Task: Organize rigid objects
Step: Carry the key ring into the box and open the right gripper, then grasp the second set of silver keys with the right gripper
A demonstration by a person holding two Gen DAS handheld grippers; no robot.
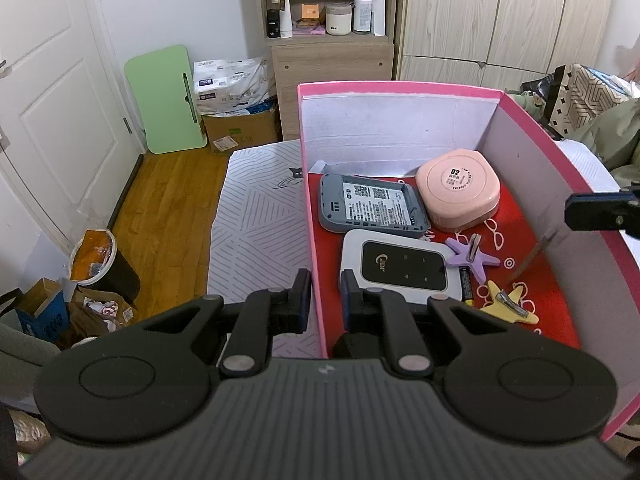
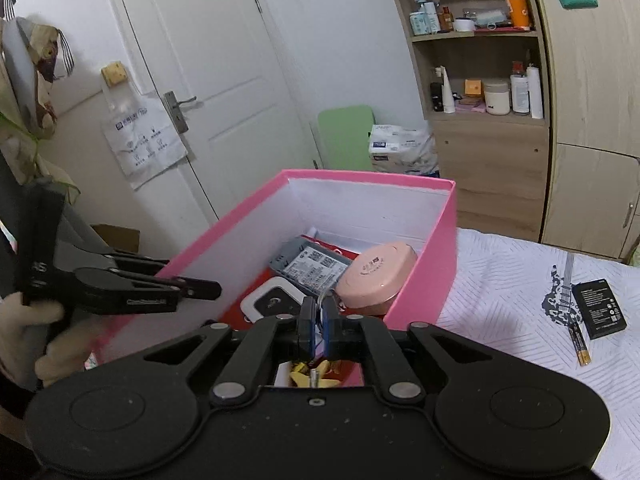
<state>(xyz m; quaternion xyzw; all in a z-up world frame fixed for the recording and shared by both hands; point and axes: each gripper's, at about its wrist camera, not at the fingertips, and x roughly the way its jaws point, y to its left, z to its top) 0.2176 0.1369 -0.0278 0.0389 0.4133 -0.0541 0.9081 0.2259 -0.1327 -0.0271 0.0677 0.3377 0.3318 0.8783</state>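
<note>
My left claw (image 1: 326, 300) is clamped on the near wall of the pink box (image 1: 400, 89). My right claw (image 2: 318, 320), nearly together and empty, hovers over it. The battery (image 2: 580, 344) lies right of that claw, long axis pointing away.

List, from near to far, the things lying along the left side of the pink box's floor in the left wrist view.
White device with the dark screen → grey case with the printed label → the pink box's white back wall.
</note>
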